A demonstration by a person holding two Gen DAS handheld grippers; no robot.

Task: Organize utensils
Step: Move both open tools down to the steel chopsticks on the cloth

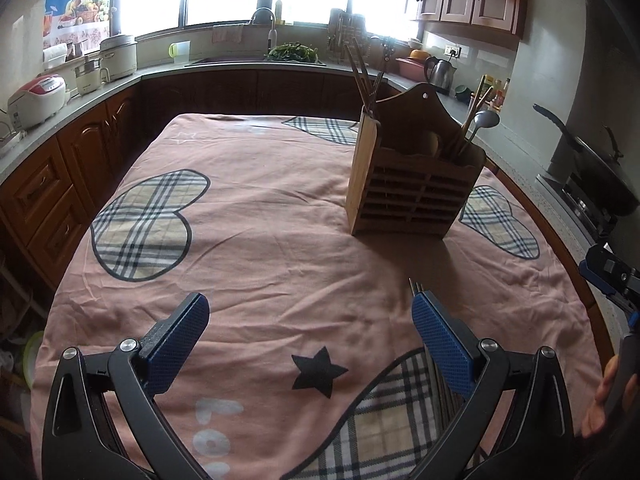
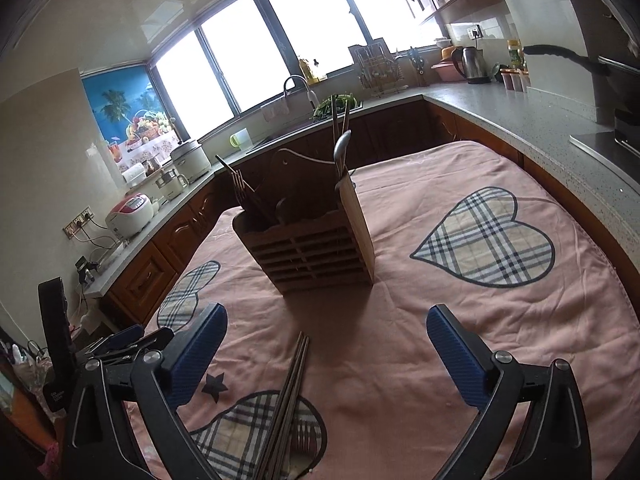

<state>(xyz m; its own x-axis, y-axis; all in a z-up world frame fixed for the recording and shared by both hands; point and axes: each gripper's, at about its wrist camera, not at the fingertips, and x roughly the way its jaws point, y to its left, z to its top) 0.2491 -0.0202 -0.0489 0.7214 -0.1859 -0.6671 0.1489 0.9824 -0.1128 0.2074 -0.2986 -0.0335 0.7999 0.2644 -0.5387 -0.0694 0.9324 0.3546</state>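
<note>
A wooden utensil holder (image 1: 412, 192) stands on the pink tablecloth, also in the right wrist view (image 2: 312, 248). It holds chopsticks, forks (image 2: 240, 184) and a metal spoon (image 1: 482, 122). A bundle of dark chopsticks (image 2: 290, 392) lies on the cloth in front of it, with a fork (image 2: 306, 440) beside them; the chopstick tips show behind the left gripper's right finger (image 1: 416, 286). My left gripper (image 1: 310, 344) is open and empty above the cloth. My right gripper (image 2: 326, 356) is open and empty, the chopsticks lying between its fingers below.
The table (image 1: 280, 240) is covered by a pink cloth with plaid hearts. Kitchen counters surround it: rice cookers (image 1: 38, 98) on the left, sink (image 1: 256, 56) at the back, kettle (image 1: 440, 72) and stove with a pan (image 1: 592, 164) on the right.
</note>
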